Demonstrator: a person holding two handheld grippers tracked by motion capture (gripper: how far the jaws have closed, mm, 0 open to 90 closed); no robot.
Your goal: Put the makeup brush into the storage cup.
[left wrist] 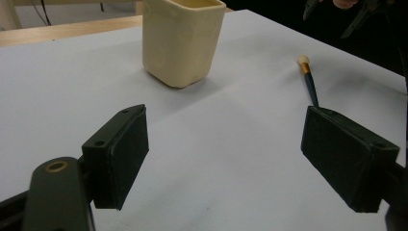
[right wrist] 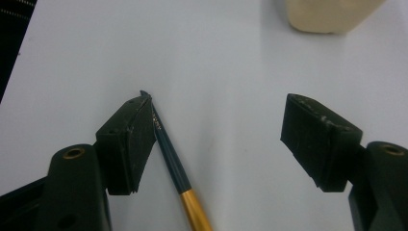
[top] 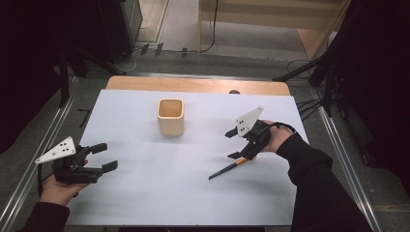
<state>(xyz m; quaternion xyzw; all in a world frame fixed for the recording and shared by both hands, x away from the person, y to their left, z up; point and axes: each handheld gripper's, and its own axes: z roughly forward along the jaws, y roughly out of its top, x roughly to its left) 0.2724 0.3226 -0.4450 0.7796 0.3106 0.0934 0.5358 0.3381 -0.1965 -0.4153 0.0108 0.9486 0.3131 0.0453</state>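
Note:
A cream square cup (top: 170,116) stands upright on the white table sheet (top: 145,193), behind the middle. A brush (top: 225,171) with a dark handle and a gold ferrule lies flat on the sheet, right of centre. My right gripper (top: 232,144) hovers over the brush's ferrule end, jaws wide. In the right gripper view the brush handle (right wrist: 171,159) lies on the sheet against the inner face of the left jaw, and the other jaw stands far off, so my right gripper (right wrist: 221,139) is open. My left gripper (top: 106,157) rests at the front left, open and holding nothing (left wrist: 231,154). The left gripper view has the cup (left wrist: 183,41) and brush (left wrist: 308,79) ahead.
The wooden table edge (top: 193,84) runs along the back, with floor cables and dark stands beyond. White sheet lies bare between the two grippers and in front of the cup. The person's sleeves enter from the bottom corners.

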